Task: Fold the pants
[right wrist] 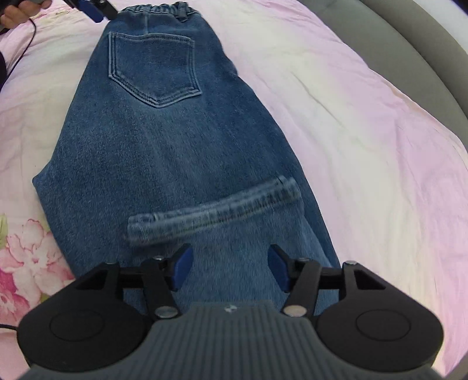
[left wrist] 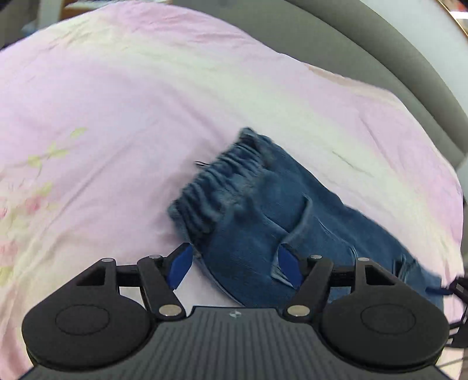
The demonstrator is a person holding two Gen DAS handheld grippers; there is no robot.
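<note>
Blue denim pants lie on the pink bedsheet, back pocket up, elastic waistband at the far end. The leg hems lie folded back across the legs. My right gripper is open just above the folded leg end, nothing between its blue pads. In the left wrist view the pants show their gathered waistband. My left gripper is open, its jaws on either side of the waist corner. The left gripper also shows at the top left of the right wrist view.
The sheet has a pink flower print at the left. A grey padded bed frame curves round the far and right side. A hand and a black cable are at the top left.
</note>
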